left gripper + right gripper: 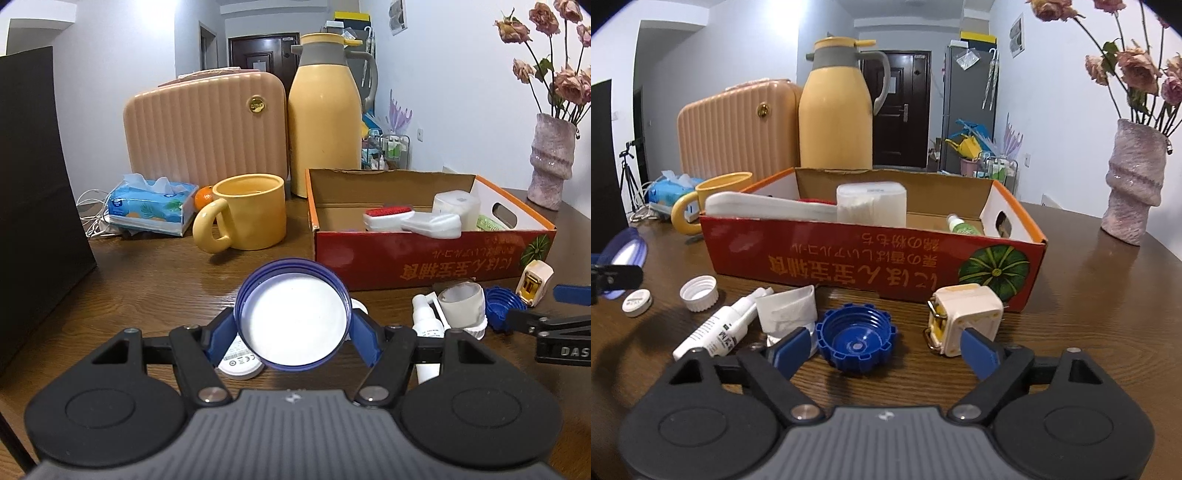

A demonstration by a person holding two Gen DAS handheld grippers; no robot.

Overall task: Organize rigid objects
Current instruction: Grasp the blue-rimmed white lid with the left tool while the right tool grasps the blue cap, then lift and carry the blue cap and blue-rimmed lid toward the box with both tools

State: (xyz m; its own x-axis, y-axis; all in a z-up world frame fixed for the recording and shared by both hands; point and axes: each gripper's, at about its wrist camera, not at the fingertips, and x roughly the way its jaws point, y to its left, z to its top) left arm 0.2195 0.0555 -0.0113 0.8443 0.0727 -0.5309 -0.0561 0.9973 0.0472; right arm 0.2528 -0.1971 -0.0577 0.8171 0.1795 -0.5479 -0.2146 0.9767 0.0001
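The left gripper (293,332) clamps a round dark-blue lid with a white inner face (293,314), lifted clear of the brown wooden table (147,280). The right gripper (882,341) stands wide, holding nothing, its pads flanking a blue toothed screw cap (856,340). A cream cube-shaped plug adapter (964,317) sits beside its right pad. Behind stands the red cardboard box (871,266).
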